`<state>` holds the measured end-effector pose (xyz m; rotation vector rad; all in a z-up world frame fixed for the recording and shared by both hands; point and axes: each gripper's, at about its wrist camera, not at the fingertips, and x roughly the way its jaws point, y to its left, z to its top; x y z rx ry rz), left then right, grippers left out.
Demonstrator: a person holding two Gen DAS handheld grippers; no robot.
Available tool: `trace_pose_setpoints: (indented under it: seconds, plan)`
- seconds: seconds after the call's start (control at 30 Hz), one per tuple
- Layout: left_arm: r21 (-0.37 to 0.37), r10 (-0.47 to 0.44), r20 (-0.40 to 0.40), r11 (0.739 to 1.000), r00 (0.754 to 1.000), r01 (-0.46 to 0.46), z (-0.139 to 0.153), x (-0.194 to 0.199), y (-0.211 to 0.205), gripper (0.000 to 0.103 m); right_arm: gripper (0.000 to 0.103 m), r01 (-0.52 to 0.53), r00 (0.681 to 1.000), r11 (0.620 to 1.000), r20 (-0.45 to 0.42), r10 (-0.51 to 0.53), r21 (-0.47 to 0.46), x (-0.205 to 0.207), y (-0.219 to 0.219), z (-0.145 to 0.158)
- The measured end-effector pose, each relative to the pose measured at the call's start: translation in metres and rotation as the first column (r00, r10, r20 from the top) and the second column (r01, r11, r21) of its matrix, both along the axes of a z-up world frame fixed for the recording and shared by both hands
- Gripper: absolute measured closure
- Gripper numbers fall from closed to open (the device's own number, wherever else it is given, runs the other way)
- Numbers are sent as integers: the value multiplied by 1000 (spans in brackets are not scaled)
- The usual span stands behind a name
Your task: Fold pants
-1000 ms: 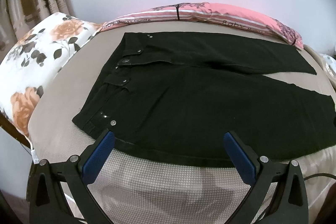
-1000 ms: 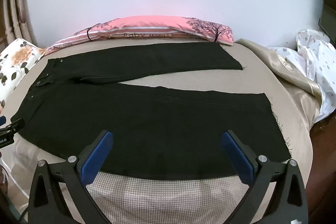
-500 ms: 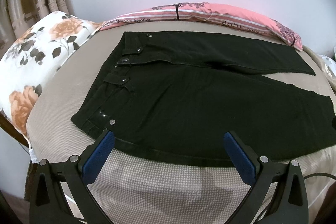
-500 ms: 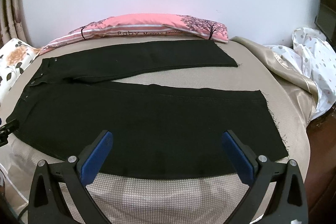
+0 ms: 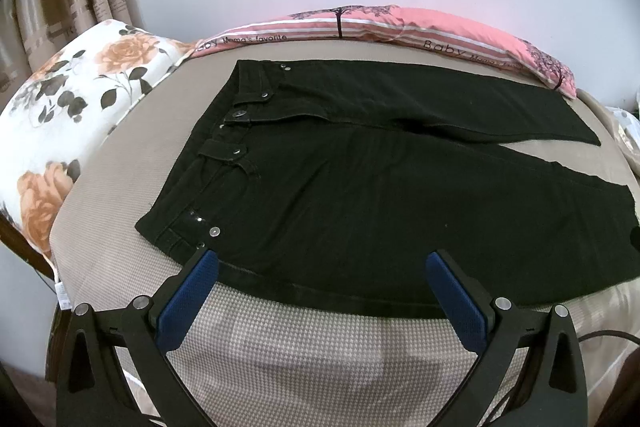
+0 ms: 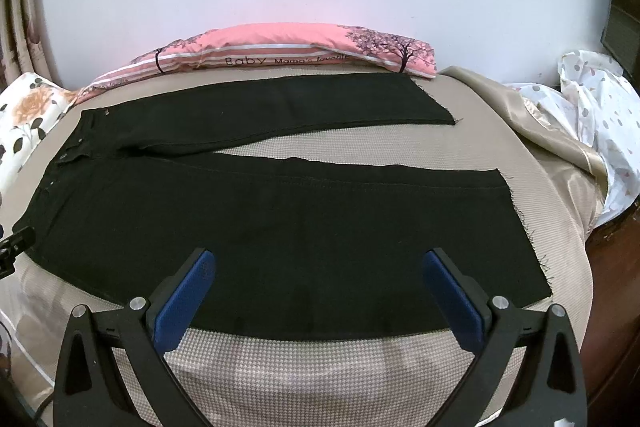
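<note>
The pink striped pillow (image 5: 400,27) reads "Baby Mama's favorite" (the print repeats along it). Black pants (image 5: 360,187) lie flat and unfolded on the bed (image 5: 300,355), waistband toward the floral pillow (image 5: 60,115), legs spread apart. Left tongs (image 5: 322,267) and right tongs (image 6: 319,263) gape wide, holding nothing, above the near leg's edge.

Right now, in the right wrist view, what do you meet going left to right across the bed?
Floral pillow → black pants, waistband on the left and leg hems on the right → beige sheet → white spotted cloth.
</note>
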<state>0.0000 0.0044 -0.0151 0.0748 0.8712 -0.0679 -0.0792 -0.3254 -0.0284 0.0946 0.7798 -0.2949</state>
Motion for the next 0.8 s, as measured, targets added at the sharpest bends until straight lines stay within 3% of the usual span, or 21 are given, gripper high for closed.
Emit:
trace_pose_setpoints:
  seconds: [0.6, 0.8]
  plan:
    - [6, -8, -19, 1000, 1000, 8, -3, 0, -1, 0, 0, -29, 999, 999, -25, 29, 21, 4, 7, -4]
    - [8, -8, -16, 1000, 1000, 9, -2, 4, 0, 0, 0, -69, 996, 992, -45, 74, 108, 8, 13, -9]
